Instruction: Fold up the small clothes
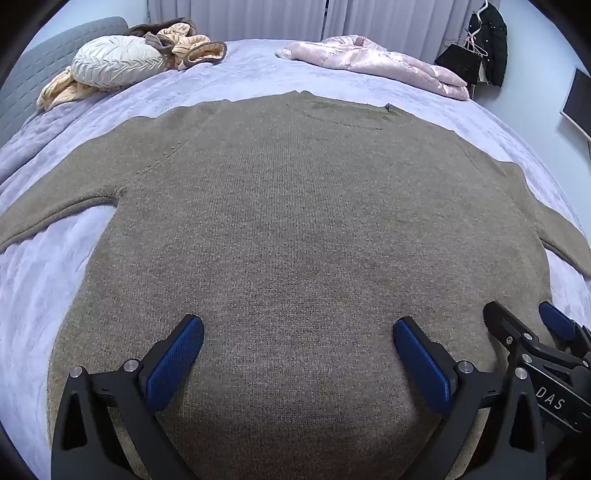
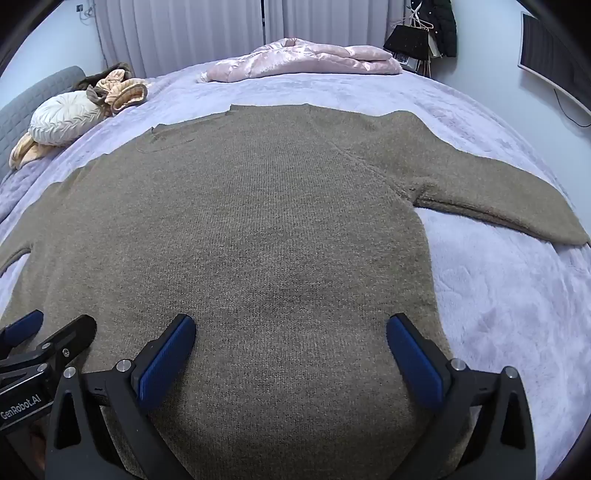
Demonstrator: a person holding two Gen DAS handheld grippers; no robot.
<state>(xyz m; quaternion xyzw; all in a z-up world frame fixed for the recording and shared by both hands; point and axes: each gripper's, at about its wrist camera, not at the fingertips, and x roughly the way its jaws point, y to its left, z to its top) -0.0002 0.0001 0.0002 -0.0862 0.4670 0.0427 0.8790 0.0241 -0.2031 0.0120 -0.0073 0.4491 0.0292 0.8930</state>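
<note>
- Nearest the cameras: left gripper (image 1: 297,332) and right gripper (image 2: 291,329), jaws wide, nothing between them (side by side above the hem).
- Beneath: brown sweater (image 1: 288,229), flat, sleeves outspread, on lilac bedspread (image 1: 33,280).
- Far edge: pink quilt (image 1: 376,61); round cushion (image 1: 110,62).

Home bedroom: bed (image 1: 229,74), headboard (image 1: 29,81), curtains (image 1: 258,18), hanging coat (image 1: 493,44)

the sweater (image 1: 288,221) is lying flat across the near bed (image 1: 236,74), its sleeves reaching out to both sides. bare cover is lying open beyond the collar and under each sleeve. a pillow (image 1: 114,62) and a blanket (image 1: 188,44) are crowding the far left corner; a pink quilt (image 1: 369,59) is filling the far right edge.
</note>
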